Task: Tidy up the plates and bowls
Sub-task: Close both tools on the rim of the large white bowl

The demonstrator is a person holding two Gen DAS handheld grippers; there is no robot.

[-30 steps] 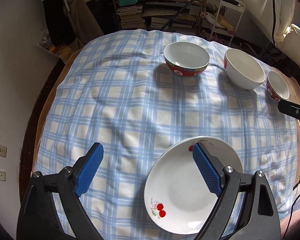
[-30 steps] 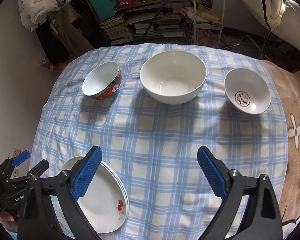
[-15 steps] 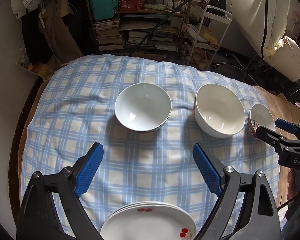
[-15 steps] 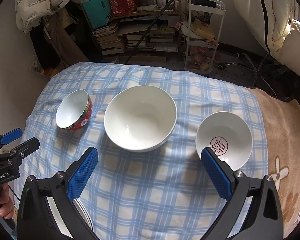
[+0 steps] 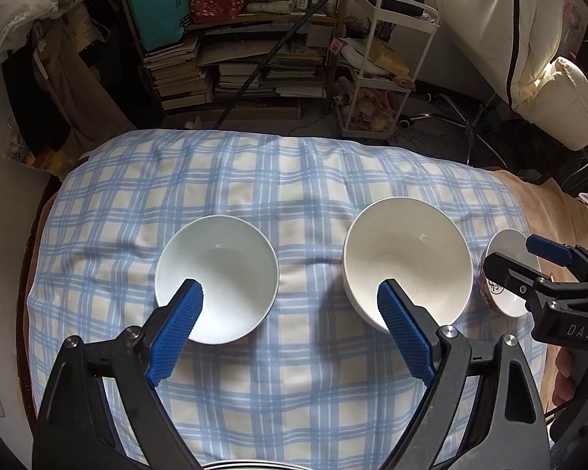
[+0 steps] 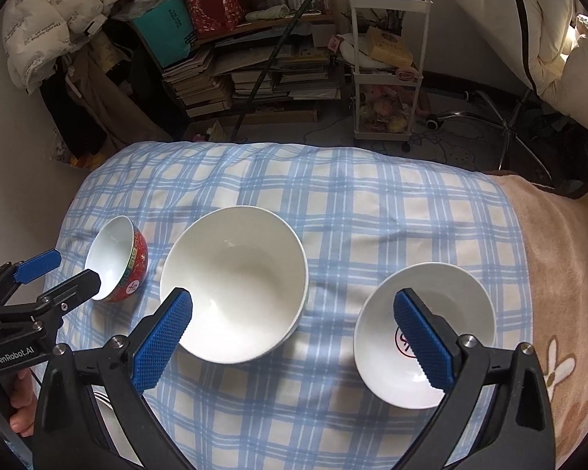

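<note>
Three bowls stand in a row on the blue checked cloth (image 5: 294,196). The red-sided bowl (image 5: 215,278) (image 6: 117,258) is on the left, a large white bowl (image 5: 407,262) (image 6: 235,282) in the middle, and a small bowl with a red mark (image 6: 423,333) (image 5: 505,274) on the right. My left gripper (image 5: 290,293) (image 6: 64,272) hangs open above the red-sided and large bowls, holding nothing. Over the large and marked bowls my right gripper (image 6: 294,301) (image 5: 515,252) is open and empty too. A rim of stacked plates (image 5: 239,466) (image 6: 106,411) peeks in at the near edge.
A brown blanket (image 6: 560,274) covers the right part of the table. Beyond the far edge are stacked books on shelves (image 5: 235,62), a white cart (image 6: 384,78) and a chair base (image 6: 482,117). A hand (image 6: 19,407) grips the left tool.
Both views have slid away from the plates toward the bowls; the plates dropped to the bottom edge. The bowls now lie under the fingers. Both grippers stayed open.
</note>
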